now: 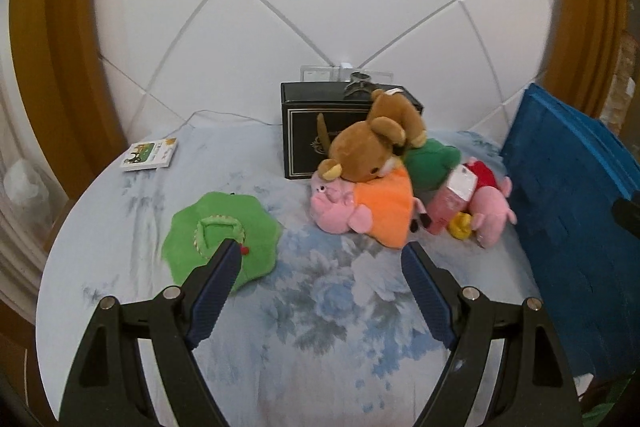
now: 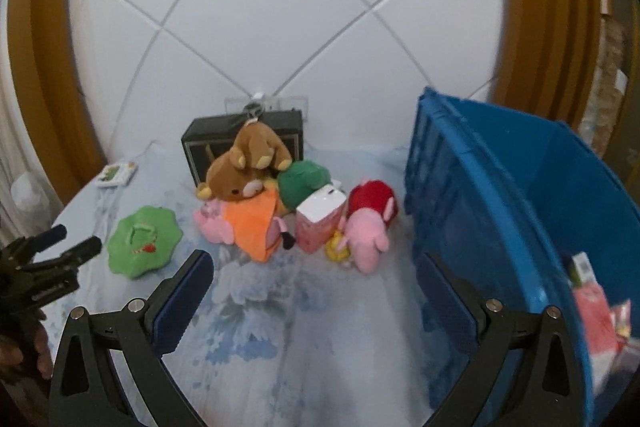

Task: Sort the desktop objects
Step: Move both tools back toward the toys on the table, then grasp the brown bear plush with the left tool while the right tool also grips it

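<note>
A heap of toys lies mid-table: a brown bear plush [image 1: 372, 143] [image 2: 244, 171] on top of a pink pig plush in an orange dress [image 1: 360, 211] [image 2: 248, 227], a green plush [image 1: 430, 159] [image 2: 304, 183], a pink carton [image 1: 452, 205] [image 2: 320, 223], and a pig plush in red [image 1: 490, 203] [image 2: 366, 227] with a small yellow toy [image 1: 460, 227] [image 2: 336, 249]. A flat green leaf-shaped plush [image 1: 222, 239] [image 2: 142, 243] lies to the left. My left gripper [image 1: 320, 255] is open and empty, near the heap. My right gripper [image 2: 316, 263] is open and empty, between the heap and the bin.
A blue plastic bin [image 2: 500, 211] [image 1: 568, 227] stands at the right, with several small packages [image 2: 596, 311] inside. A black box [image 1: 308, 131] [image 2: 200, 143] stands against the tiled wall. A small card box [image 1: 150, 155] [image 2: 118, 173] lies far left. The table has a floral cloth [image 1: 320, 307].
</note>
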Tool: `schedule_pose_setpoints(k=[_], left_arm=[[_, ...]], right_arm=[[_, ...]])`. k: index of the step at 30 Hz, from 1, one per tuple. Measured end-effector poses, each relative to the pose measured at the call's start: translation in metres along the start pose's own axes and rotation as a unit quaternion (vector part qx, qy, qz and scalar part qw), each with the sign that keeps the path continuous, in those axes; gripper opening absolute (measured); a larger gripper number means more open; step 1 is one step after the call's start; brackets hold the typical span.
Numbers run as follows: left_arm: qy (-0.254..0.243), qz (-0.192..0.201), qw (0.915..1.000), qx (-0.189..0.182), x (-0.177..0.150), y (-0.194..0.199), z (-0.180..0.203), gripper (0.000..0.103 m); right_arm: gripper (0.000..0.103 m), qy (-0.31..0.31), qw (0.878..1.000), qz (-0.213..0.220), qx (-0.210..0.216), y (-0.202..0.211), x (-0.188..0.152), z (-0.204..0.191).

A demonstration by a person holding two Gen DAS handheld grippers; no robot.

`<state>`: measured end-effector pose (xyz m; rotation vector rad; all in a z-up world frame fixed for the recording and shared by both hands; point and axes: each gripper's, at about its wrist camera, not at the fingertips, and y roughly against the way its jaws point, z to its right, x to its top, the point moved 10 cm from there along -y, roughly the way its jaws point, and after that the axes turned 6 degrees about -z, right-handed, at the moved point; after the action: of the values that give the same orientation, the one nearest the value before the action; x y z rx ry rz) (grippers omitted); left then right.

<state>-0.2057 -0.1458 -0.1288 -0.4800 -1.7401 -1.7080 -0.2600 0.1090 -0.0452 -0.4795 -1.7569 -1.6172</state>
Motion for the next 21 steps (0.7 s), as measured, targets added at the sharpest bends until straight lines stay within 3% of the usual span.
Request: schedule_pose_setpoints(k=[6, 11, 14, 18, 21], left_arm=[[-0.01, -0.023, 0.9997, 0.008, 0.042, -0.065, 0.004, 0.082], [-0.011, -0.02, 0.9997, 0.009, 0.098, -0.132, 0.017, 0.082], [-0.005, -0.018, 0.9996, 0.021, 0.129, -0.176, 0.018, 0.082], [0.0, -0.019, 0.9983, 0.055, 0.157, -0.231, 0.009, 0.082], [0.003, -0.036, 0.9976, 0.059, 0.169, -0.271, 0.011, 0.082]], right_arm=[[0.103, 0.012, 0.999, -0.028, 0.011, -0.076, 0.037, -0.009], [0.103, 0.005, 0.999, -0.023, 0.031, -0.142, 0.081, -0.015], [0.103, -0.015, 0.999, -0.029, 0.003, -0.195, 0.105, 0.001], [0.085, -0.036, 0.997, -0.058, -0.023, -0.262, 0.122, 0.03], [0.084, -0.038, 0.996, -0.068, -0.044, -0.302, 0.132, 0.042]])
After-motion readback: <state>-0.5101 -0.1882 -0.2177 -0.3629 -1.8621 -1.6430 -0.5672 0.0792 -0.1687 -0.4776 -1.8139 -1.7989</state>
